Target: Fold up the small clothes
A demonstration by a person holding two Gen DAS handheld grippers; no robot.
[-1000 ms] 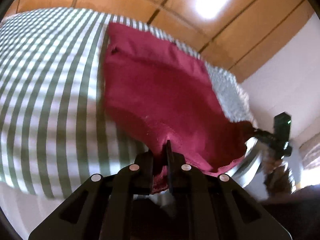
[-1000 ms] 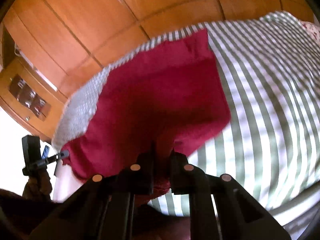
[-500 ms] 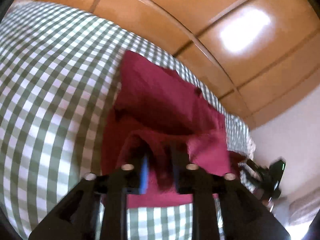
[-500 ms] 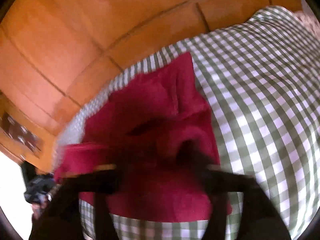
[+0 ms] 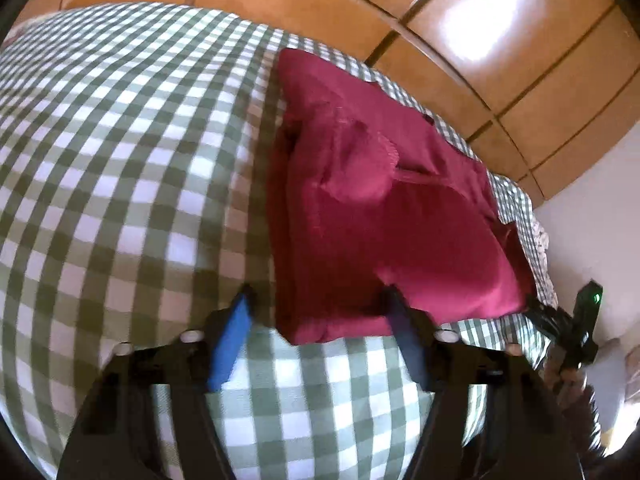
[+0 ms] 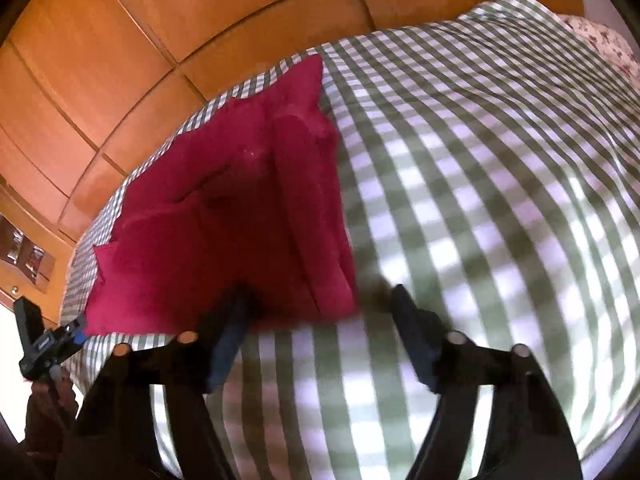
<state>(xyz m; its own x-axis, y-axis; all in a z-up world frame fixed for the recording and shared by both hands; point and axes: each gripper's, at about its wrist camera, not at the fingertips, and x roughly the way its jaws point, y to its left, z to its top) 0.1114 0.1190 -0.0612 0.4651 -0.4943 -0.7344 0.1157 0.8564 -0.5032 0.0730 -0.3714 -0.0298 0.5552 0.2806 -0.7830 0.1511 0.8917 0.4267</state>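
A dark red small garment lies folded over on itself on a green-and-white checked bed cover. It also shows in the right wrist view. My left gripper is open and empty, its jaws wide apart over the garment's near left corner. My right gripper is open and empty over the garment's near right corner. Each gripper appears at the edge of the other's view, the right one and the left one.
A wooden panelled wardrobe stands behind the bed. A floral pillow lies at the far right of the bed. The checked cover spreads wide to the right of the garment.
Both grippers carried the garment's near edge forward, folding it over, then opened and let go. The garment now lies folded on the bed.
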